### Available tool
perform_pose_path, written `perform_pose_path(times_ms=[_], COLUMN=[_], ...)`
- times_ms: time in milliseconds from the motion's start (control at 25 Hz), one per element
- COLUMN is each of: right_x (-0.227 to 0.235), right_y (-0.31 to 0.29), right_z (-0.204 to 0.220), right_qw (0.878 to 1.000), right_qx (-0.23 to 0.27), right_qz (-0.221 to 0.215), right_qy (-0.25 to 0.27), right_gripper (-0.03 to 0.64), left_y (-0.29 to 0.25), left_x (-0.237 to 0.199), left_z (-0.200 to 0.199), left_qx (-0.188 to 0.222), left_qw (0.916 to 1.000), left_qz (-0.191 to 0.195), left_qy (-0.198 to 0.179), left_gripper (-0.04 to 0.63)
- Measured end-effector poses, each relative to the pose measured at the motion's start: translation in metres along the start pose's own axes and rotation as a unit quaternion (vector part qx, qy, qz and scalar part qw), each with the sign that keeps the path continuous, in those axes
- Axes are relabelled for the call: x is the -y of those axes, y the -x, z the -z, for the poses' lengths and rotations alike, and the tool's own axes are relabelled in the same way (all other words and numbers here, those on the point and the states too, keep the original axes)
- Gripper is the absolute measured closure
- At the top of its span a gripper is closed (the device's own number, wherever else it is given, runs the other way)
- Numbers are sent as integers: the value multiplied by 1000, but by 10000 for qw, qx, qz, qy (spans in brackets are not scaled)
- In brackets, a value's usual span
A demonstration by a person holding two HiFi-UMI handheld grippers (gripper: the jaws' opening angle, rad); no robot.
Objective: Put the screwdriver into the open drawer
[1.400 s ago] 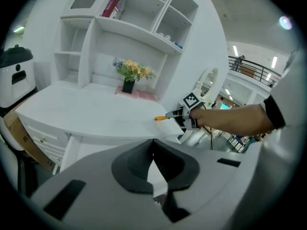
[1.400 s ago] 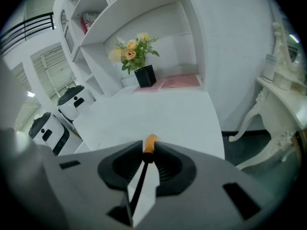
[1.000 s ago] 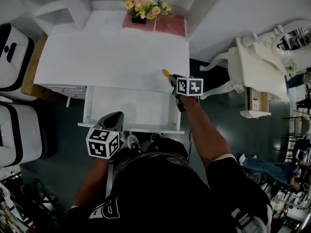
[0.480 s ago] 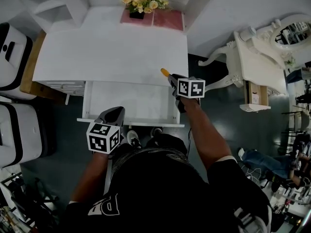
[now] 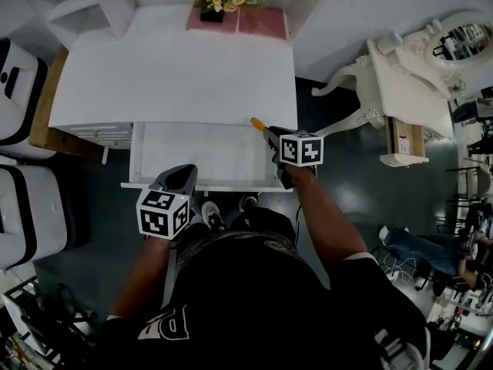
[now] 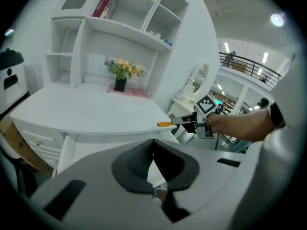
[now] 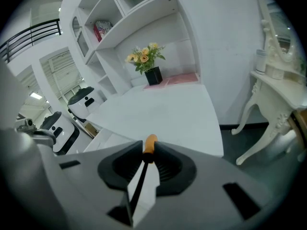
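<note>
Our right gripper (image 5: 271, 135) is clamped on the screwdriver (image 5: 257, 122). In the right gripper view the pads pinch it right where the orange handle meets the dark shaft, so the handle pokes out past the jaws and the shaft runs back toward the hand. Its long axis goes diagonally, near-right to far-left. It's hanging over the far right corner of the open drawer (image 5: 200, 154), about where the desk top (image 5: 177, 75) ends. So the bare drawer floor is to the left and a bit nearer to us, and we'd guess the next move is left and down. Our left gripper (image 5: 179, 179) has its jaws together with nothing in them, at the drawer's near front edge.
</note>
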State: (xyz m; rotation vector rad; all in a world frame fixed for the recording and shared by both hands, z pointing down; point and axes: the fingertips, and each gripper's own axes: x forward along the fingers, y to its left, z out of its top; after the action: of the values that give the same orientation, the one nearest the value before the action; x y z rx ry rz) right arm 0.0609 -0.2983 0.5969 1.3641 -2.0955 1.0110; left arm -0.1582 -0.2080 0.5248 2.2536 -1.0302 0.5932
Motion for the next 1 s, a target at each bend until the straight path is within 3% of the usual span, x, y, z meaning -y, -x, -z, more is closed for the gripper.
perform_pose_path(times_ms=[400,1000], right_x=[-6,3], right_y=[-5,-48], right_z=[51,87], right_qw=[9992,9944], right_qx=[-406,-999], right_qz=[31,148], right_qy=[34,297], right_gripper=[534,534], left_y=[1,-8], left_x=[0,-2], left_z=[12,18], left_qx=[-117,-241], left_qw=[9999,9996], left_qz=[34,22], left_qy=[21,118], left_gripper=[580,580])
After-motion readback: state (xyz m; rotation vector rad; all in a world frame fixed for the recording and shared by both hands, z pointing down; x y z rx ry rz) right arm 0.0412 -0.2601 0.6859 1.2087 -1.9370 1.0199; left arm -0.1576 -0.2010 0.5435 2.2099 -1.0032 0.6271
